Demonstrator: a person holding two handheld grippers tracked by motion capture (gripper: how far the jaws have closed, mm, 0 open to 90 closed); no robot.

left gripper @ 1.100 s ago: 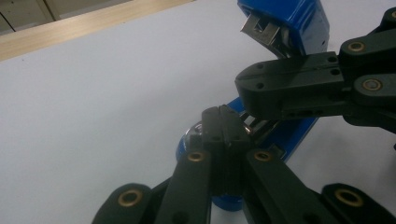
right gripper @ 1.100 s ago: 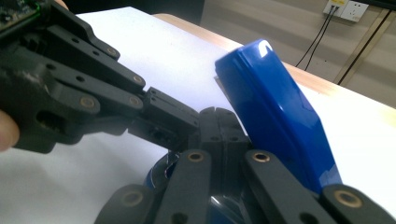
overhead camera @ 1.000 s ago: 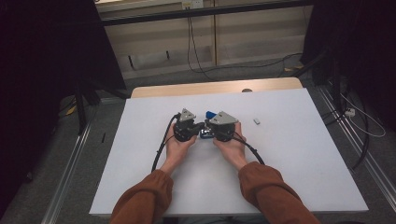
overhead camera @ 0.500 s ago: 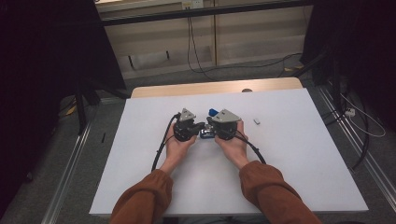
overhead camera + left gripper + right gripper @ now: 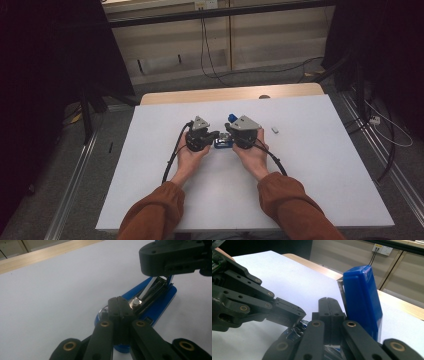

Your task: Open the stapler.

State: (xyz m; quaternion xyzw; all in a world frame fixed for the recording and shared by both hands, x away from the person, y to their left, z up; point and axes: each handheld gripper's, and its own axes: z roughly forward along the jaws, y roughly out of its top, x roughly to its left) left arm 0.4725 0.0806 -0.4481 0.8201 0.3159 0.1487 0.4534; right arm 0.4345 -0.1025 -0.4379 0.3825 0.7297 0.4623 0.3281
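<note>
Nothing moved, one blue stapler [image 5: 223,143], two hand-held grippers.

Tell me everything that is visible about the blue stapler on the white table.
The blue stapler looks like glossy plastic over metal parts. It lies opened: the base rests flat on the white table, with the shiny staple channel and a small white piece exposed, while its blue top cover stands raised nearly upright. It sits near the table's middle, between the two grippers. The left gripper, its fingers shut together, is at the base's near end; the right gripper, also shut, is beside the raised cover. Whether they press on it is unclear.
</note>
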